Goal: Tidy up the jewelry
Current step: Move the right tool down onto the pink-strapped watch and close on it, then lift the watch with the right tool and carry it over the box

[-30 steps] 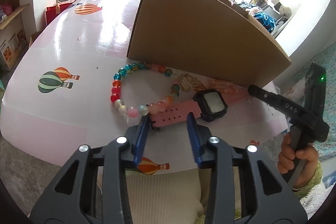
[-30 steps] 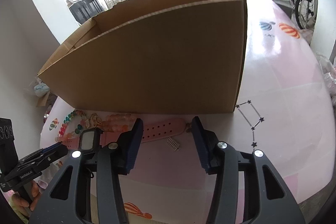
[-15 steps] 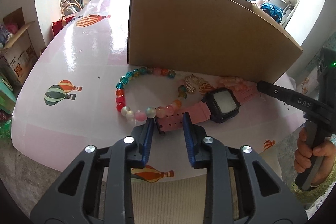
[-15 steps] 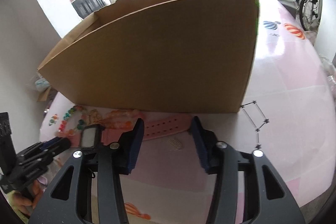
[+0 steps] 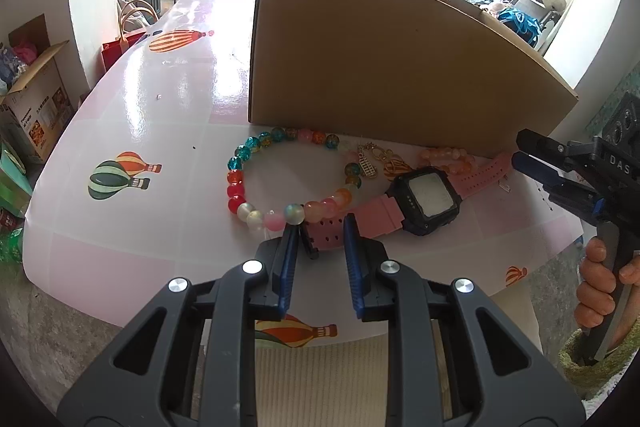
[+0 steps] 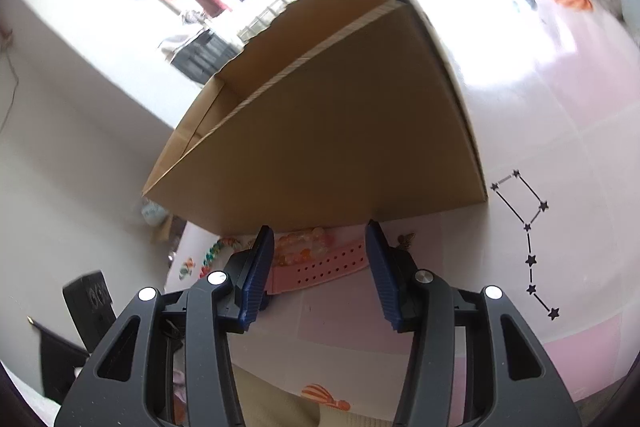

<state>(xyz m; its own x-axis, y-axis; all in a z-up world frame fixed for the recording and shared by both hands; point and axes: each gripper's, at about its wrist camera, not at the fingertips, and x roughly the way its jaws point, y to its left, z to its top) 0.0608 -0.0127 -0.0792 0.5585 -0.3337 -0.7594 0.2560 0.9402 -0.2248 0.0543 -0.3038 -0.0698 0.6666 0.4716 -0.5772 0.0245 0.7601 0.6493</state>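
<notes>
Cardboard box [image 5: 392, 67] on table [image 5: 120, 107], toward its far side. Before box, in row: bead bracelet [image 5: 280, 179] left, small charms [image 5: 380, 163] middle, watch [image 5: 424, 199] right. Second bead bracelet [image 5: 444, 159] between watch and box wall.

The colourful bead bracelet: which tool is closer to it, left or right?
Left. The left tool sits right beside the colourful bead bracelet, its jaws closing around the pink watch strap. The right tool is at the watch's other strap end.
</notes>
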